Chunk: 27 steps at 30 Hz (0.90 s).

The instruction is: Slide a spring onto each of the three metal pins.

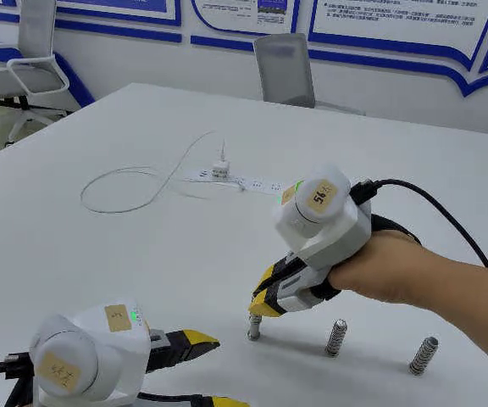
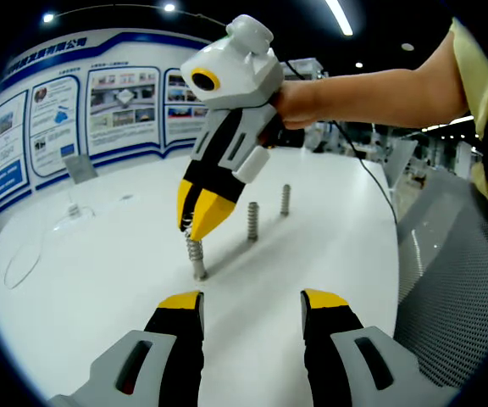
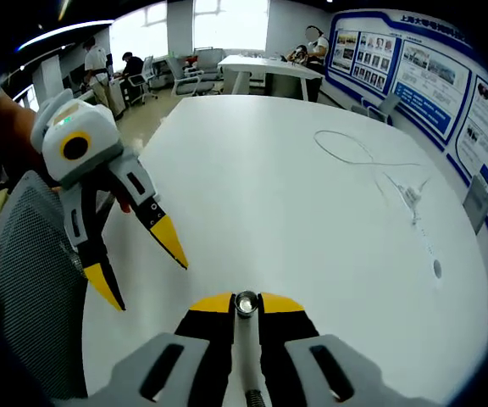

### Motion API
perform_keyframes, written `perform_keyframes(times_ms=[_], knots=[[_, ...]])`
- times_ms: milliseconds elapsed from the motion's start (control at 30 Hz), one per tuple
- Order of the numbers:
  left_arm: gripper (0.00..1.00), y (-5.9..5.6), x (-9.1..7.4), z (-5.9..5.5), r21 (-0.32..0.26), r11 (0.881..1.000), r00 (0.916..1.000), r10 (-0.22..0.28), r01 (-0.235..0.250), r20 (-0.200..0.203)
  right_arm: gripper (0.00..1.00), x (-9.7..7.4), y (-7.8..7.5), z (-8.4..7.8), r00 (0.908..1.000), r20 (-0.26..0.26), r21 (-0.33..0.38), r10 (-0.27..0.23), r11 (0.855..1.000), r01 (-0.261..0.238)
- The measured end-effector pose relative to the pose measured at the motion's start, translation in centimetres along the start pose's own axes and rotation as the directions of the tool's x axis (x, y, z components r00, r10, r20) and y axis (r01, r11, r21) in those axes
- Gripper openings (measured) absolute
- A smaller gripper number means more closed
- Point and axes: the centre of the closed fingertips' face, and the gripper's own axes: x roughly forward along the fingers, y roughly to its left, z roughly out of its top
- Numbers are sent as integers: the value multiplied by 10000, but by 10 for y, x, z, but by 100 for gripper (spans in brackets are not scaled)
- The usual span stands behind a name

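The right gripper (image 1: 263, 303) points down at the near edge of the white worktop (image 1: 142, 254), held in a hand (image 1: 384, 267). Its yellow-tipped jaws are clamped together on the upper end of a spring (image 2: 194, 248). That spring sits over an upright pin (image 1: 253, 327), whose base rests on the worktop. In the right gripper view the round metal end of the spring shows pinched between the jaw tips.

To the right of that pin, in the head view, a second spring (image 1: 336, 337) stands upright, and a third spring (image 1: 424, 355) stands beyond it. The three are spaced apart in a row.

The left gripper (image 1: 214, 373) hangs low at the bottom left of the head view, well apart from the row. Its jaws stand wide apart with nothing between them, and they point toward the clamped spring.

Farther back on the worktop a thin white cable (image 1: 117, 191) loops round to a power strip (image 1: 235, 181). A grey chair (image 1: 285, 68) stands at the far edge.
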Motion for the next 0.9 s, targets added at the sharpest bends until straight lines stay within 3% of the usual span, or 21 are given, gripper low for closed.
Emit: perform_keyframes(times_ms=[900], knots=[[47, 4, 1, -2, -103, 9999, 10000, 57, -57, -7, 12, 19, 6, -14, 9999, -166, 245, -5, 9997, 9]])
